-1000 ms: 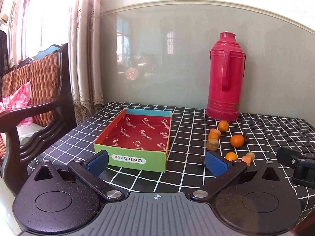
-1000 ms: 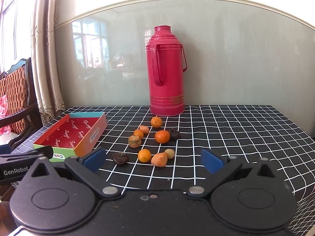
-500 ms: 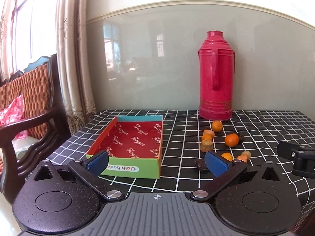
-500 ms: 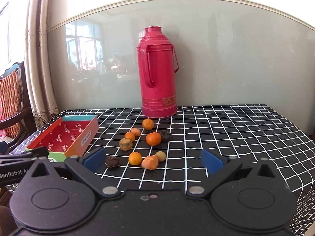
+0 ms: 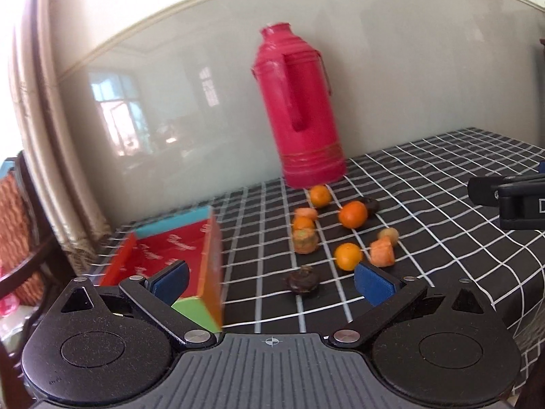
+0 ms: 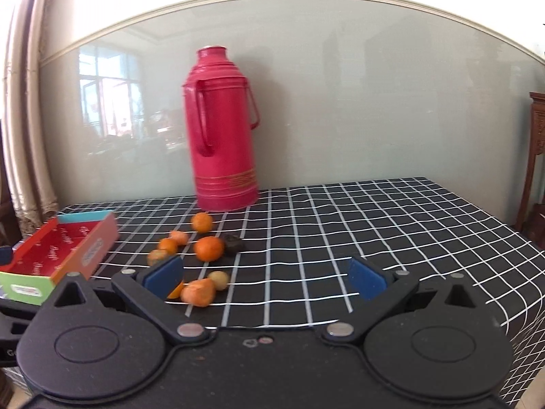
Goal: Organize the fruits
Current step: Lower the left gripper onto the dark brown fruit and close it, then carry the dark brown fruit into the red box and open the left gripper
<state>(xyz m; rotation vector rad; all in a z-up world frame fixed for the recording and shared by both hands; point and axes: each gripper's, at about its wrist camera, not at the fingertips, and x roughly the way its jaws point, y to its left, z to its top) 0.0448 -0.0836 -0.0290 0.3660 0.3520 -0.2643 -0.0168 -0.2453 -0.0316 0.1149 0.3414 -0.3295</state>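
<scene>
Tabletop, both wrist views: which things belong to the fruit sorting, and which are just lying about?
Belongs to the job:
- fruits, loose on the cloth
- red box, nothing visible in it
- left gripper and right gripper, both open

Just lying about:
- red thermos
- checked tablecloth
- wooden chair

Motion-blurred in left wrist view: red thermos (image 5: 301,109), box (image 5: 177,255); in right wrist view, one orange (image 6: 174,291) half hidden behind left pad (image 6: 163,275); box (image 6: 51,259) cut by left edge.

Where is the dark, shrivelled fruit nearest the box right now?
In the left wrist view, the dark fruit lies on the checked tablecloth, between the box and a small orange, apart from both.
</scene>
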